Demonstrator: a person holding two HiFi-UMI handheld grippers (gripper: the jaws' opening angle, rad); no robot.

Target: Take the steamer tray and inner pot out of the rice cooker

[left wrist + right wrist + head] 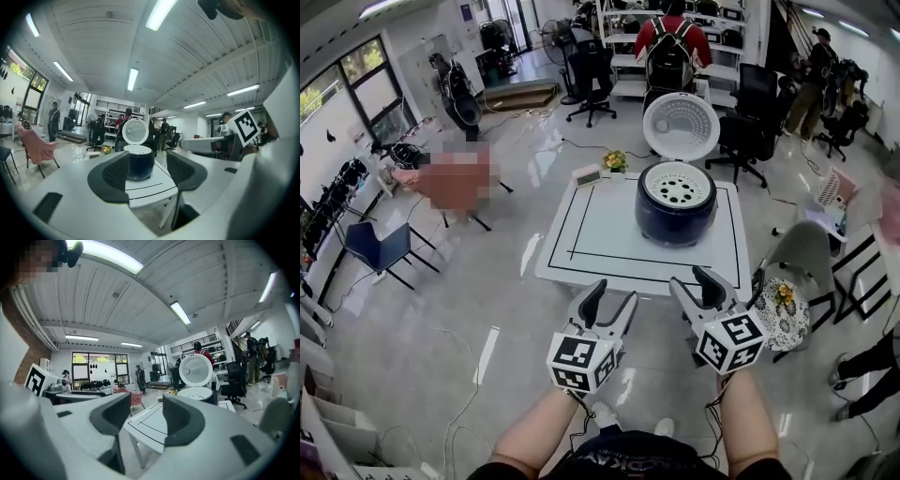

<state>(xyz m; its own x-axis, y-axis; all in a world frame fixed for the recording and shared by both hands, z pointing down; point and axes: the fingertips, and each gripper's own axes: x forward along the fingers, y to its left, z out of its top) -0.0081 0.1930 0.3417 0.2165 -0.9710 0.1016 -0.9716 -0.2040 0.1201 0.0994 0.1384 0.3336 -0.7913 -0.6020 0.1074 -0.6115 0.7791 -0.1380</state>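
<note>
A dark blue rice cooker (676, 214) stands at the far right of a white table (609, 234), its round white lid (681, 127) tipped up behind it. A white steamer tray (677, 186) with holes sits in its mouth; the inner pot is hidden beneath. Both grippers hang short of the table's near edge, nothing between their jaws. My left gripper (611, 303) is open, and its own view frames the cooker (140, 161) between the pads. My right gripper (695, 282) is open too; the cooker (200, 393) shows beyond its right pad.
A small yellow flower pot (615, 162) and a white card (586, 174) sit at the table's far left corner. A patterned stool with flowers (784, 311) stands right of the table. Office chairs (591, 70), shelves and people fill the room behind; a blue chair (380, 248) stands left.
</note>
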